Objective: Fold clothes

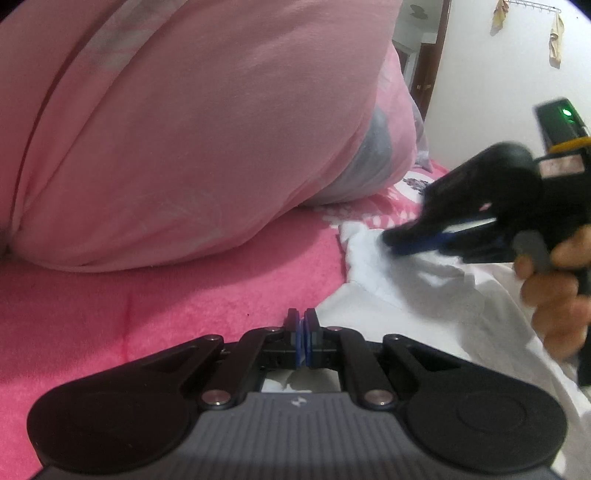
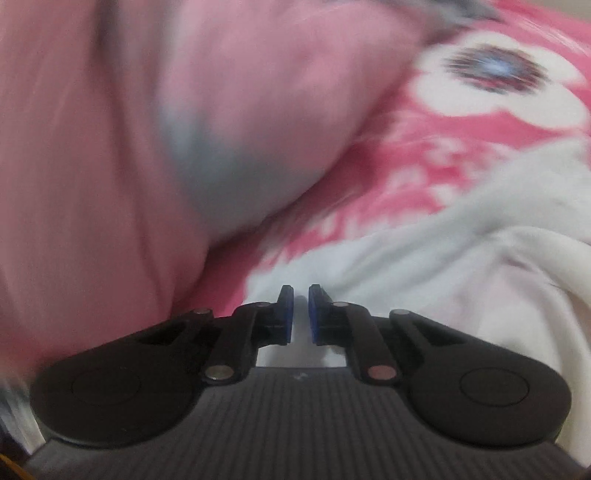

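White garment lay crumpled on the pink blanket, just in front of the large pink pillow. The left gripper sat at the cloth's near edge with its blue pads pressed together; whether fabric was pinched between them could not be told. The right gripper, held in a hand, reached onto the cloth's far corner, its fingers a narrow gap apart with white fabric beneath, though motion blur obscured any contact.

Home bedroom: pink fleece blanket, big pillow, wall hooks.
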`<state>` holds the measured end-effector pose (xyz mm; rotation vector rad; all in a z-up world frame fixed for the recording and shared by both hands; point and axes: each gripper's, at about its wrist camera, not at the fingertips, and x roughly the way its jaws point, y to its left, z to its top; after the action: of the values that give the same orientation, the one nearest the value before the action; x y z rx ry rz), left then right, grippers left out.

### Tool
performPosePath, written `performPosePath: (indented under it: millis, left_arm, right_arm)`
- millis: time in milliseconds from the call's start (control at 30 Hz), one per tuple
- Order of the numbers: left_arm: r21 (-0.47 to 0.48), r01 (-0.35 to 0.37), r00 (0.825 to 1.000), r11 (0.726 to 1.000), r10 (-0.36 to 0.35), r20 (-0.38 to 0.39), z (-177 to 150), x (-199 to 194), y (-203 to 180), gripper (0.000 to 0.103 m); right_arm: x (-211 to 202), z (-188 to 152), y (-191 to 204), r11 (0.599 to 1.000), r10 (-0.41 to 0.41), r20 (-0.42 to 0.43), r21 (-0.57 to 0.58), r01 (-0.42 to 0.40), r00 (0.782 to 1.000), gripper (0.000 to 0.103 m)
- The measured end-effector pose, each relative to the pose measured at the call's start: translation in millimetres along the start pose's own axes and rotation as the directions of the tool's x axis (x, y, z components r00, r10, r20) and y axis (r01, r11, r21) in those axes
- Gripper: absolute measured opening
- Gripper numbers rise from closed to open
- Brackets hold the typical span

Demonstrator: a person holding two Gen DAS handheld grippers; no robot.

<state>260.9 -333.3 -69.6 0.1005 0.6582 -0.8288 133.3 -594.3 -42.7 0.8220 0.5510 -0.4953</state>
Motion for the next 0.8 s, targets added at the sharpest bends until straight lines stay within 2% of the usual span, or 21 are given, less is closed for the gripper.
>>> performPosePath:
  millis: [100, 167, 233, 333, 467, 600, 700, 800]
  left_arm:
    - [-0.061, 0.031, 0.999, 0.998, -0.032, -0.007, 4.5, -1.9, 5.8, 0.012]
    - [-0.104, 0.035, 0.999, 0.994, -0.033, 0.015, 10.2, -13.7, 6.2, 0.043]
    - [-0.14, 0.031, 0.999, 0.99, -0.025, 0.045, 16.3, -28.3, 5.0, 0.051]
    - [-0.181, 0.019, 0.998, 0.983, -0.006, 0.068, 24.7, -61.8, 0.5, 0.054]
    - [-0.189, -0.036, 0.994, 0.981, 0.054, 0.094, 11.7, -125.0, -3.9, 0.063]
    - [-0.198, -0.089, 0.986, 0.976, 0.115, 0.12, -1.3, -188.1, -8.2, 0.068]
    - [-0.206, -0.129, 0.977, 0.97, 0.16, 0.139, -11.1, -235.4, -11.5, 0.068]
    - [-0.215, -0.169, 0.966, 0.962, 0.205, 0.158, -20.9, -282.7, -14.8, 0.069]
  right_arm:
    - [-33.7, 3.3, -17.9, 0.995, 0.06, 0.011, 0.081, -0.061, 0.998, 0.009]
    - [-63.5, 0.1, -26.9, 0.985, 0.123, -0.009, 0.124, -0.121, 0.992, 0.01]
    - [-96.0, -6.4, -34.7, 0.973, 0.168, -0.041, 0.17, -0.159, 0.985, 0.011]
    - [-149.6, -23.3, -44.1, 0.952, 0.227, -0.073, 0.225, -0.206, 0.971, 0.012]
    - [-233.3, -43.9, -41.0, 0.929, 0.315, -0.036, 0.218, -0.3, 0.949, 0.012]
    - [-311.4, -59.4, -29.1, 0.907, 0.386, 0.004, 0.183, -0.381, 0.922, 0.012]
    - [-351.7, -72.3, -9.1, 0.895, 0.43, 0.003, 0.134, -0.426, 0.903, 0.013]
    - [-369.8, -92.1, 17.5, 0.88, 0.471, -0.014, 0.064, -0.47, 0.882, 0.015]
